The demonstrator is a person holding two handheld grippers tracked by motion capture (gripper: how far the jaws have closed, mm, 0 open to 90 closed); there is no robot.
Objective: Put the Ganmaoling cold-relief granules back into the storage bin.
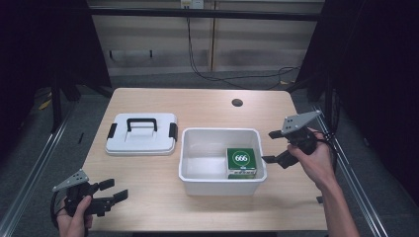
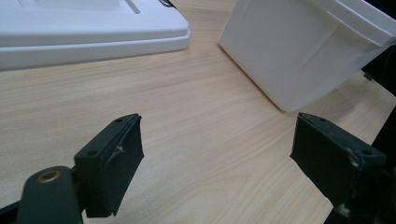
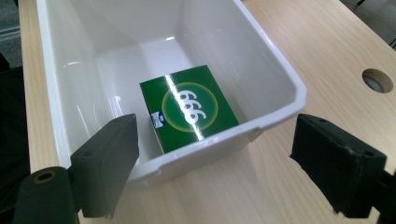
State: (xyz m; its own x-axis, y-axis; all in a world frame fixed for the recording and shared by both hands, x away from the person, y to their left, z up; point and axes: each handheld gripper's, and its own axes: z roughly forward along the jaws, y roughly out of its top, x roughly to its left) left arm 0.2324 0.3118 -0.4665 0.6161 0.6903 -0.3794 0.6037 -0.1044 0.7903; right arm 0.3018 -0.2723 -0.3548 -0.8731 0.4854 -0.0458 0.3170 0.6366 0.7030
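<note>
A white plastic bin (image 1: pixel 220 186) stands at the table's middle. A green box marked 666 (image 1: pixel 241 162) lies flat in its right end. The bin's white lid (image 1: pixel 142 140), with a black handle and clips, rests on the table to its left. My right gripper (image 1: pixel 270 146) is open just outside the bin's right end, empty. In the right gripper view the jaws (image 3: pixel 215 140) frame the bin rim (image 3: pixel 275 116) and the green box (image 3: pixel 189 107). My left gripper (image 1: pixel 114 189) is open and empty near the front left corner, and in its view it (image 2: pixel 219 140) faces the bin wall (image 2: pixel 308 51) and lid (image 2: pixel 88 32).
The wooden table (image 1: pixel 163 187) has a round cable hole (image 1: pixel 237 102) at the back right, seen also as the hole (image 3: pixel 377 80) in the right gripper view. Cables trail on the floor behind the table. Metal rails run along both sides.
</note>
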